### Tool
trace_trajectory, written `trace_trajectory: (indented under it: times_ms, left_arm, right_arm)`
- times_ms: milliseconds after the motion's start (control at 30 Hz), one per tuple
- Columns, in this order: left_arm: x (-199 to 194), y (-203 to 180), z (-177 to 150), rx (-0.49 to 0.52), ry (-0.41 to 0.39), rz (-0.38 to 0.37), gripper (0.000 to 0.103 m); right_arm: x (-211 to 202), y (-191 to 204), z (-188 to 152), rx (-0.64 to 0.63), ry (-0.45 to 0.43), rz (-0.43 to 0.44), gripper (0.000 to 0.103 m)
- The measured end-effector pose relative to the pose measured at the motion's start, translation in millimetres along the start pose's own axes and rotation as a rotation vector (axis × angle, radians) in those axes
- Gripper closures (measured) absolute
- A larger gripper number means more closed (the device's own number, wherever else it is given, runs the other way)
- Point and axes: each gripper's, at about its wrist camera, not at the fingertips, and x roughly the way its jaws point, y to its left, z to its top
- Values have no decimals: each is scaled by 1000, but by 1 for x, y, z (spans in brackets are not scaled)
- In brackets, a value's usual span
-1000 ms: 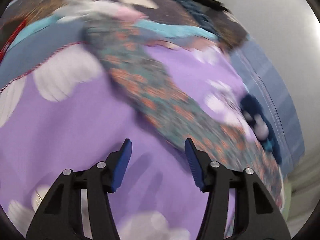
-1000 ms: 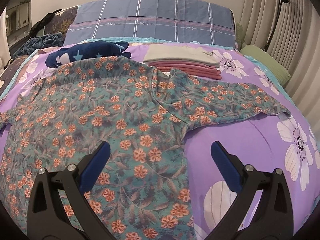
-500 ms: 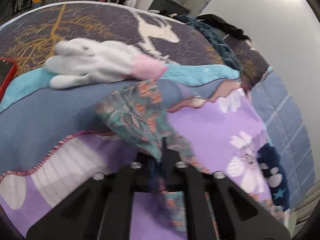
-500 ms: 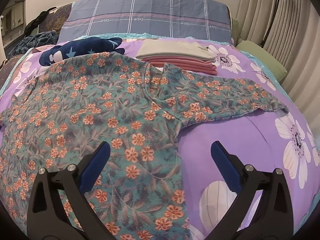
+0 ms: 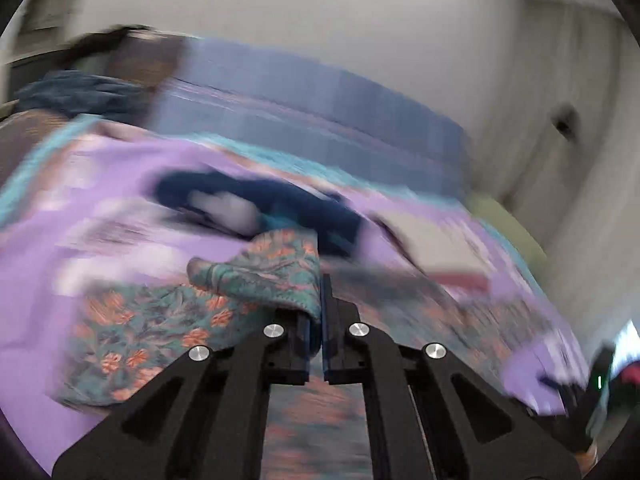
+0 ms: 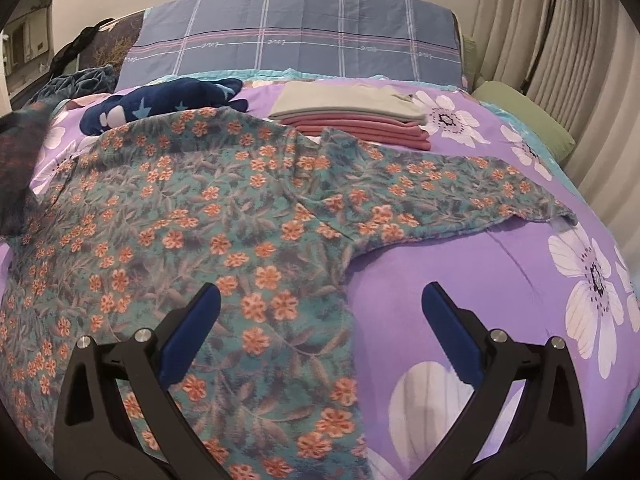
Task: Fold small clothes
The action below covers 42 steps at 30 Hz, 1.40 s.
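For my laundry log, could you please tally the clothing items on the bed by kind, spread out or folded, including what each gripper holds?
Spread-out floral shirt, its sleeve clamped in the left gripper: 1
Folded beige garment, top of the stack: 1
Folded pink garments beneath it, layers not separable: at least 1
Held by the open right gripper: 0
Total: at least 3

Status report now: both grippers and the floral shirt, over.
Left gripper shut on floral shirt sleeve. Right gripper open above shirt body. Folded stack lies just beyond collar.
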Motion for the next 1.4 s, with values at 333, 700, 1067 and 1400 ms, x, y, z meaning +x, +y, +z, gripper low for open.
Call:
trace_trajectory:
  times_ms: [333,700,1067,1400]
  left_arm:
    - [66,-63,-97,169,283,-78,49]
    - [79,-49,-84,13,266,-176,48]
    - [101,-91,-103,127,331,-197,49]
    - [96,-116,-117,273,359,-162,47]
  right_arm:
    - [7,-28,0,77,26,141,2]
    - [23,32,62,-101,46,406,45]
    - [60,-6,57,43,183,420,41]
    - [101,31,80,19,238,676,43]
